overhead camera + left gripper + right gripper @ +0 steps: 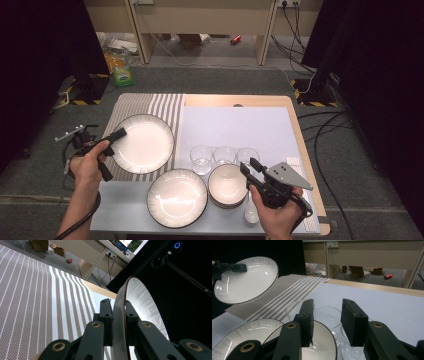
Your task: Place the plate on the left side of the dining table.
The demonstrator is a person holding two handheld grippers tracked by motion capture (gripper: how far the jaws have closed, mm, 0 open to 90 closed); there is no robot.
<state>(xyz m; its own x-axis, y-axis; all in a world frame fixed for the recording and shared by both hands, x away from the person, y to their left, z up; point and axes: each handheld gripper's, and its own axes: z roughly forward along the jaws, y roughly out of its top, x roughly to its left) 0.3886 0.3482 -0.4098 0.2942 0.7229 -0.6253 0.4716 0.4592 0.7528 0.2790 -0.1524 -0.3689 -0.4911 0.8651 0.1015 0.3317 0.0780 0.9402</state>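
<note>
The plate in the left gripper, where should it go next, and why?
Probably lower it flat onto the striped mat. The left gripper grips the plate by its rim, tilted in the air above the mat, with nothing beneath it.

left gripper (118, 135) jaws clamped shut, right gripper (249, 168) jaws apart.

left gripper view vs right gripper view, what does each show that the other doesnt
Left gripper view: its own jaws clamped on the lifted plate's rim, seen edge-on. Right gripper view: open jaws of the right gripper above the bowl, the glasses, a second plate, and the left gripper. Both: the lifted plate and the striped mat.
</note>
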